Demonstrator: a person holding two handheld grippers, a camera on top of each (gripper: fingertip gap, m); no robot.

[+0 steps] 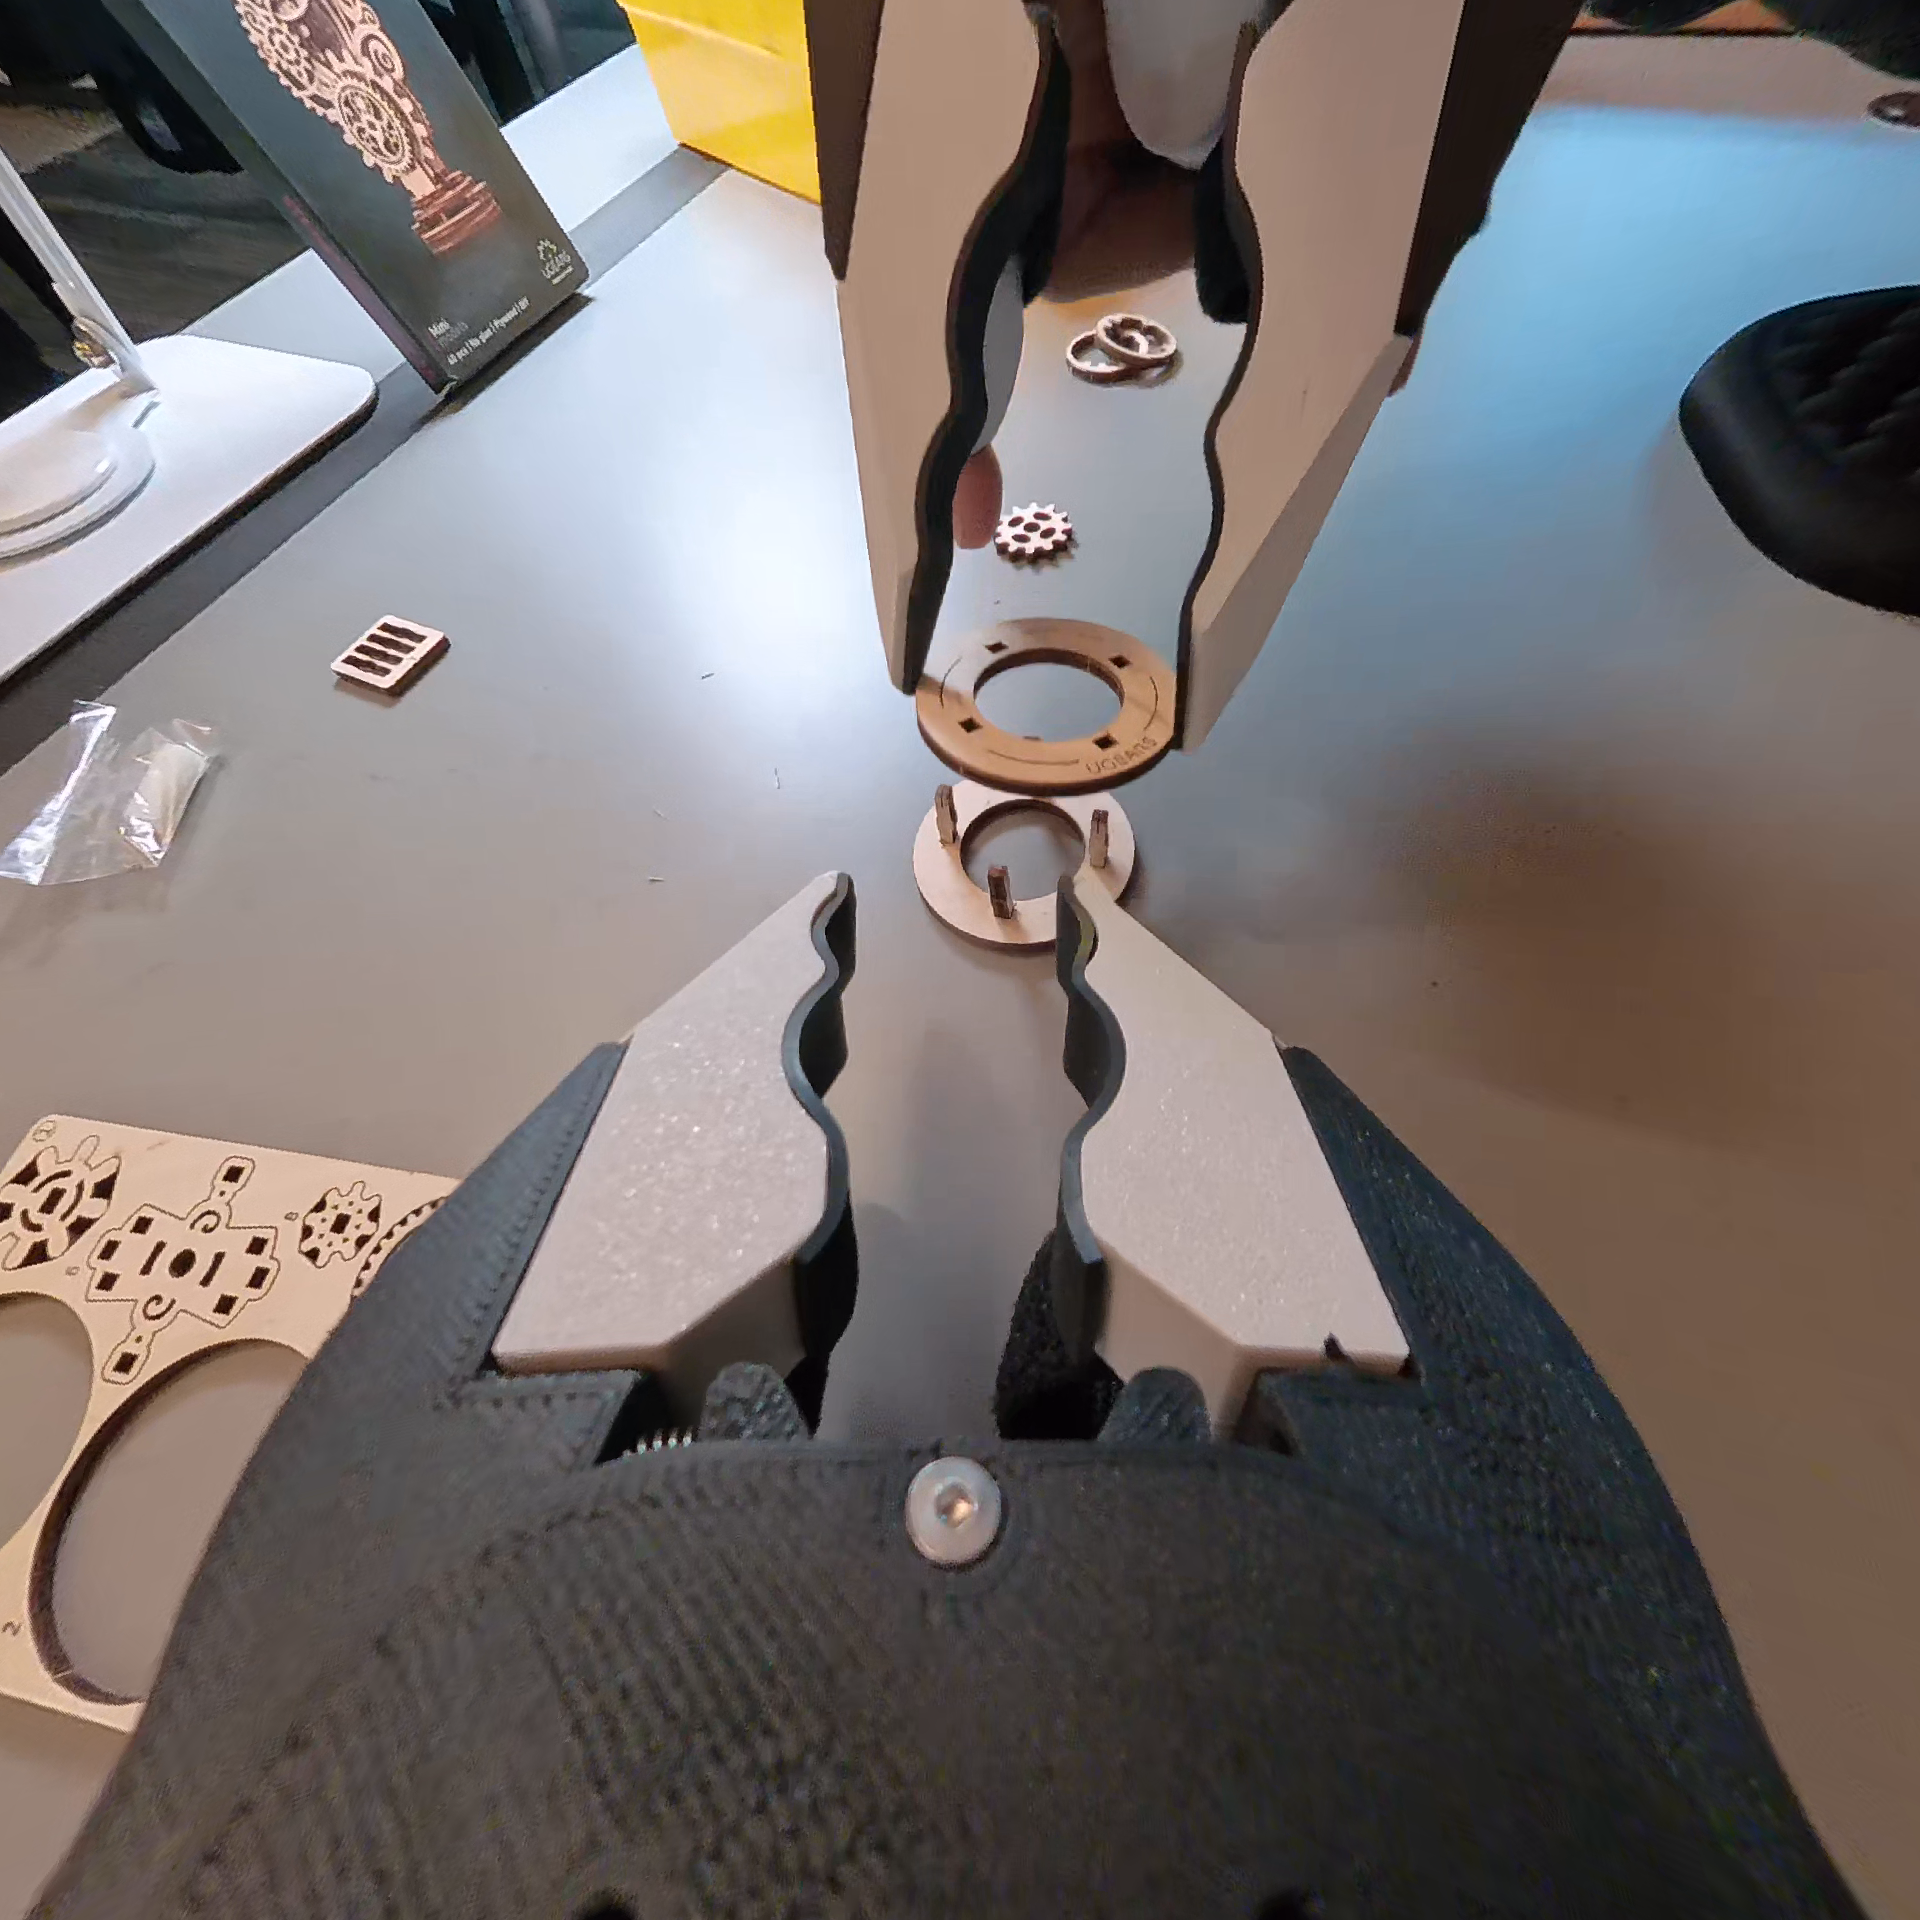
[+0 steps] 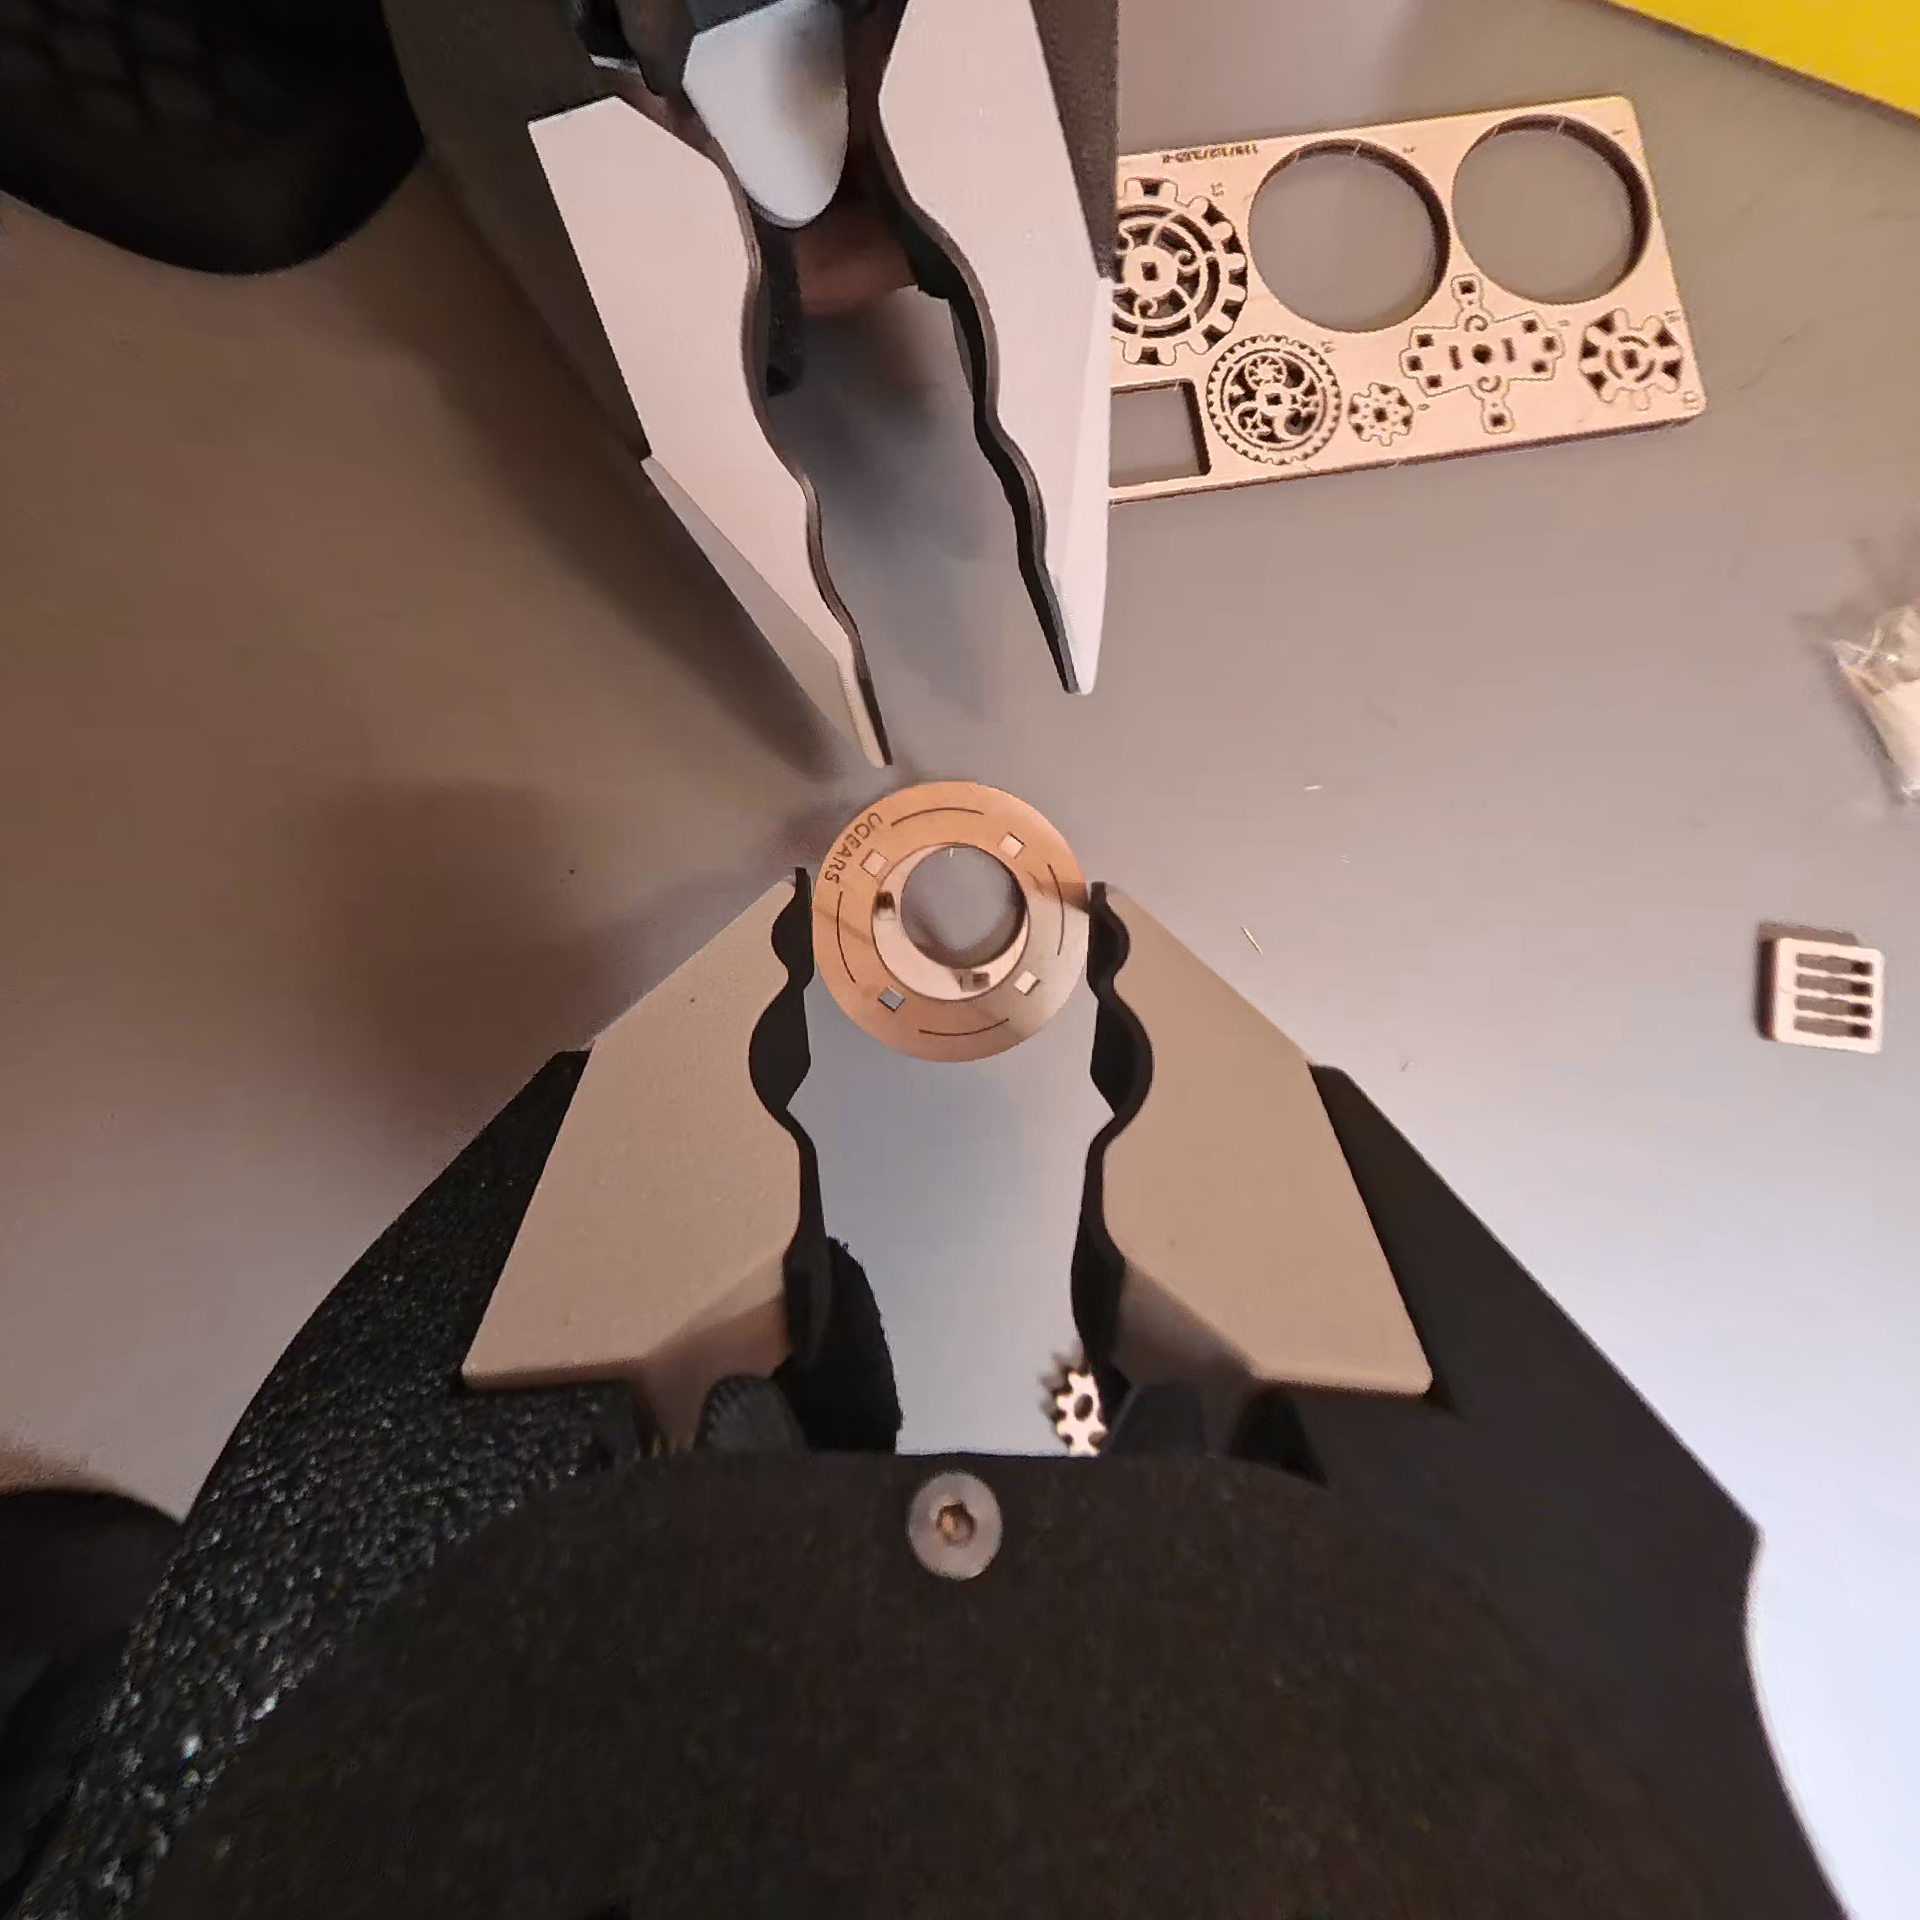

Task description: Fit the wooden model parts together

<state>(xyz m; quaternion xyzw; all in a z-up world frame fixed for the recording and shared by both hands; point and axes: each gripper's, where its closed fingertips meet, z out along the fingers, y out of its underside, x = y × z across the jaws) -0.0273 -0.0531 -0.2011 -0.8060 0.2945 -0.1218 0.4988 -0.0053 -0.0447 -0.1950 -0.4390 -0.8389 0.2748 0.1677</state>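
Evidently the right claw (image 2: 940, 899) grips the slotted ring (image 2: 950, 921) above the pegged ring (image 1: 1023, 868) on the worktop (image 1: 1455, 987); the left claw (image 1: 954, 902) waits open. Misaligned slots could jam or snap pegs.

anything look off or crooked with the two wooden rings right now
The darker slotted ring, held in the right gripper, hangs tilted above the pale ring, whose pegs have not entered its slots. Nothing looks damaged or spilled.
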